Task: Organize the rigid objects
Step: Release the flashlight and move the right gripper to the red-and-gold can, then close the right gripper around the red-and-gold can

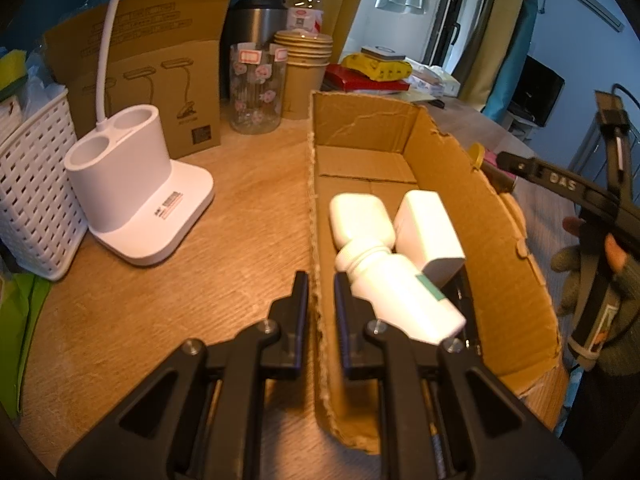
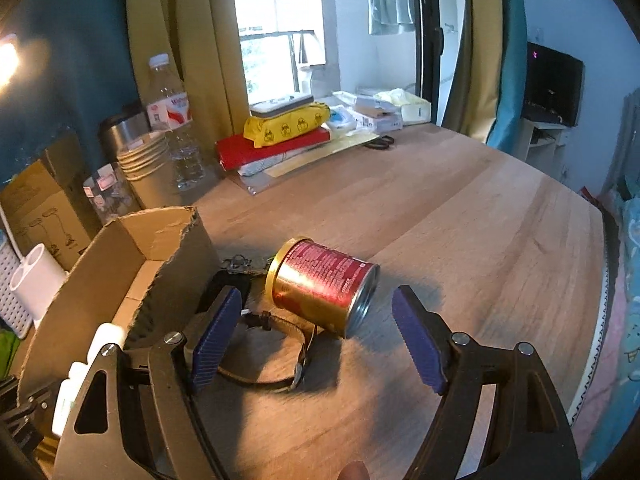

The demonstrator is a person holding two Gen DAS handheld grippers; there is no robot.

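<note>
Gripping the near left wall of the cardboard box (image 1: pixel 492 216), the left tool (image 1: pixel 322 284) is pinching shut on its torn edge, while three white containers (image 1: pixel 400 296) are lying inside. Beside the box, towards the surface's (image 2: pixel 460 208) near edge, the right tool (image 2: pixel 316 316) is standing wide open, holding nothing, with a red-and-gold can (image 2: pixel 324 286) lying on its side just ahead.

My worktop (image 2: pixel 460 216): pale wood, wide | wall (image 2: pixel 72 60) behind it: dark teal | window (image 2: pixel 276 28): daylight, mustard curtains (image 2: pixel 192 36) | lamp glare (image 2: pixel 8 60) at my left | dark screen (image 2: pixel 554 80) far right
</note>
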